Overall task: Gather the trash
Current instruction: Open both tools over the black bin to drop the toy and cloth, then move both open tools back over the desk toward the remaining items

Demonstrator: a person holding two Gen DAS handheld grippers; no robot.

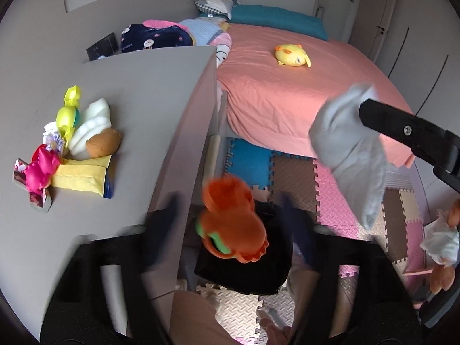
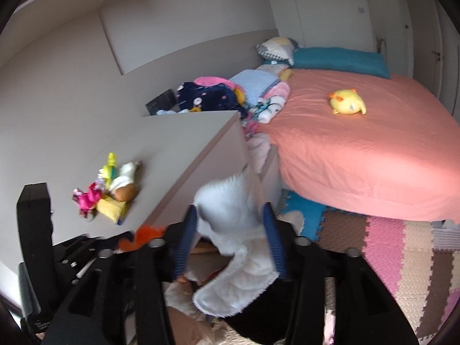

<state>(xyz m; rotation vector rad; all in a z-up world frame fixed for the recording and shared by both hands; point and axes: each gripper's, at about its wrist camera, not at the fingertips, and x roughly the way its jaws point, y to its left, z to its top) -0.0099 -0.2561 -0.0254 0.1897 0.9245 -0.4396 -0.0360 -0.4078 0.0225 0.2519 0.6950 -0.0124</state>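
My left gripper (image 1: 230, 210) is open, its blue fingers spread wide; an orange plastic toy (image 1: 230, 221) hangs blurred between them, touching neither, above a black bin (image 1: 276, 270) on the floor. My right gripper (image 2: 230, 235) is open, with a white fluffy cloth (image 2: 235, 247) loose between its fingers over the same bin (image 2: 258, 325). In the left wrist view the cloth (image 1: 350, 149) hangs by the right gripper's black finger (image 1: 402, 129). A pile of wrappers and small toys (image 1: 72, 149) lies on the grey dresser top (image 1: 138, 92), and it shows in the right wrist view (image 2: 112, 192).
A bed with a salmon sheet (image 1: 302, 86) carries a yellow plush (image 1: 291, 55) and folded clothes (image 1: 161, 36). Coloured foam mats (image 1: 325, 184) cover the floor. A doll (image 1: 442, 238) lies at the right. The dresser edge (image 1: 201, 132) stands just left of the bin.
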